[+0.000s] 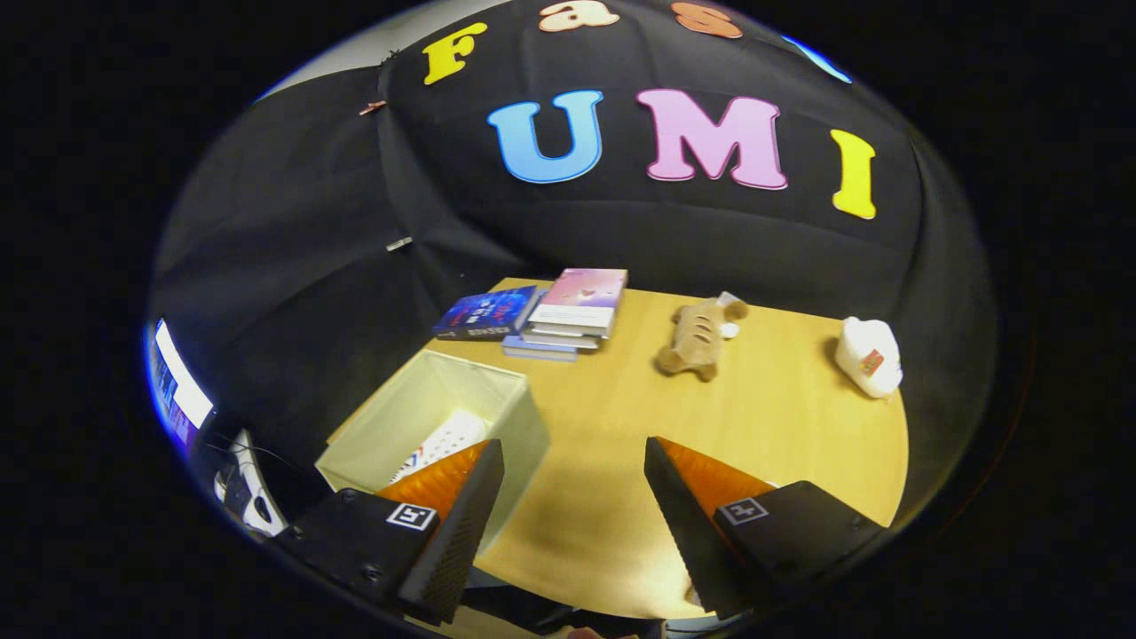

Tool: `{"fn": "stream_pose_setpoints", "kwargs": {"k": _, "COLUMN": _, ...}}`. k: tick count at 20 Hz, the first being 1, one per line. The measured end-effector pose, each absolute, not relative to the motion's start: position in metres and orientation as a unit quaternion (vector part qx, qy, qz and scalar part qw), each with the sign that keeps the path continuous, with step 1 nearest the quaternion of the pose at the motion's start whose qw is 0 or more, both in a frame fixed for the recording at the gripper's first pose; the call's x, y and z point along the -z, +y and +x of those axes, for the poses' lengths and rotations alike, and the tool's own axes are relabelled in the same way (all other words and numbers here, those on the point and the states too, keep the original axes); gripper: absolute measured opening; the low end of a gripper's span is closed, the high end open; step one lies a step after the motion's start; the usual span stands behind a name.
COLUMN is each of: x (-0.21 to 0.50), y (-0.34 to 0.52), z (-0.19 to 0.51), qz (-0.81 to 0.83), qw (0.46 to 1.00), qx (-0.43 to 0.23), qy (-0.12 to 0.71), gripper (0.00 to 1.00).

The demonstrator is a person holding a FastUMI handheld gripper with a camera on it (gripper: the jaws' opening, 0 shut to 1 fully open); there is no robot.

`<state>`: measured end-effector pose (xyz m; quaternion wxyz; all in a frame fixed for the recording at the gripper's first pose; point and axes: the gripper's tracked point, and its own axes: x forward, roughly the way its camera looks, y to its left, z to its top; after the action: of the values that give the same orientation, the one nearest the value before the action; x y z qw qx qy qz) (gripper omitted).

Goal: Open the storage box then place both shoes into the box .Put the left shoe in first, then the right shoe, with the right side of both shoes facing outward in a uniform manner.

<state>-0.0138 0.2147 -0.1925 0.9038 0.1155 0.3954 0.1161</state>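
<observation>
Gripper (572, 497) hangs released, fingers wide apart and empty, above table (639, 426); open box (439, 417) sits just ahead-left by left finger, something white inside, maybe a shoe, can't tell.

The gripper (574, 497) hangs with its fingers spread wide, nothing between them but bare wooden table (621, 426). An open pale storage box (524, 417) with a white shoe (444, 439) inside stands by the left finger. Beyond, a stack of books (541, 315), a brown plush toy (699, 335) and a white soft object (870, 355) line the far edge, with wide gaps between them.
</observation>
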Motion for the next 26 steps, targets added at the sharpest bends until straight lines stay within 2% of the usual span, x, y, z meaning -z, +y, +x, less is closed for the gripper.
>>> {"fn": "stream_pose_setpoints", "kwargs": {"k": 4, "x": 0.235, "y": 0.122, "z": -0.052, "qz": 0.074, "qw": 0.903, "qx": -0.030, "qy": 0.423, "gripper": 0.99}}
{"fn": "stream_pose_setpoints", "kwargs": {"k": 9, "x": 0.314, "y": 0.050, "z": -0.129, "qz": 0.054, "qw": 0.860, "qx": 0.049, "qy": 0.504, "gripper": 0.99}}
{"fn": "stream_pose_setpoints", "kwargs": {"k": 14, "x": 0.370, "y": 0.048, "z": -0.161, "qz": 0.037, "qw": 0.827, "qx": 0.027, "qy": 0.561, "gripper": 0.99}}
{"fn": "stream_pose_setpoints", "kwargs": {"k": 16, "x": 0.382, "y": 0.047, "z": -0.164, "qz": 0.007, "qw": 0.822, "qx": 0.018, "qy": 0.569, "gripper": 0.93}}
{"fn": "stream_pose_setpoints", "kwargs": {"k": 19, "x": 0.403, "y": 0.036, "z": -0.149, "qz": -0.009, "qw": 0.826, "qx": 0.035, "qy": 0.562, "gripper": 0.93}}
{"fn": "stream_pose_setpoints", "kwargs": {"k": 21, "x": 0.408, "y": 0.043, "z": -0.133, "qz": 0.025, "qw": 0.836, "qx": 0.047, "qy": 0.546, "gripper": 0.83}}
{"fn": "stream_pose_setpoints", "kwargs": {"k": 23, "x": 0.417, "y": 0.052, "z": -0.121, "qz": 0.046, "qw": 0.837, "qx": 0.054, "qy": 0.543, "gripper": 0.64}}
{"fn": "stream_pose_setpoints", "kwargs": {"k": 26, "x": 0.427, "y": 0.046, "z": -0.123, "qz": 0.031, "qw": 0.828, "qx": 0.089, "qy": 0.553, "gripper": 0.28}}
